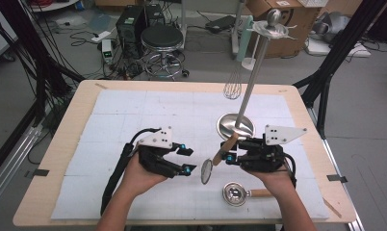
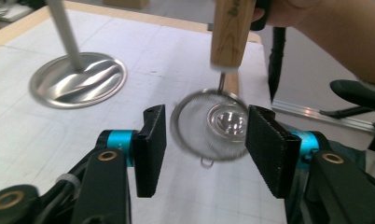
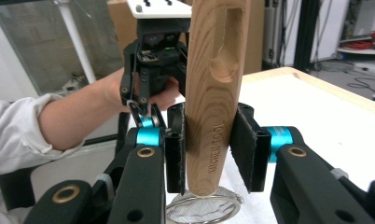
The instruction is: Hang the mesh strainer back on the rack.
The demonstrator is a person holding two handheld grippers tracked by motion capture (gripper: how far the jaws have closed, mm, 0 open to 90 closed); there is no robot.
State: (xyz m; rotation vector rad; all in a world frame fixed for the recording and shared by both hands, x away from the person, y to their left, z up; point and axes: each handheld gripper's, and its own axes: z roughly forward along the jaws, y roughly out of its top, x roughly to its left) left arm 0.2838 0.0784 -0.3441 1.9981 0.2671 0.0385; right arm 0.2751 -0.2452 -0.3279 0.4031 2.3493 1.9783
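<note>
A small mesh strainer [image 1: 206, 172] with a wooden handle [image 1: 224, 150] hangs bowl-down over the white mat. My right gripper [image 1: 230, 156] is shut on that handle [image 3: 216, 70], pads pressed to both sides, and the mesh [image 3: 199, 212] shows below the jaws. My left gripper [image 1: 187, 159] stands open just left of the strainer bowl. In the left gripper view [image 2: 206, 140] the mesh ring [image 2: 195, 126] sits framed between the two pads, which do not press on it. A steel ladle [image 1: 234, 194] with a wooden handle lies on the mat under the right hand.
A utensil stand rises from a round steel base [image 1: 236, 126] behind the right gripper, its pole [image 1: 254, 72] leaning up to a top disc. A whisk [image 1: 233, 89] hangs from it. The white mat [image 1: 134, 115] covers the wooden table; a stool and boxes stand beyond.
</note>
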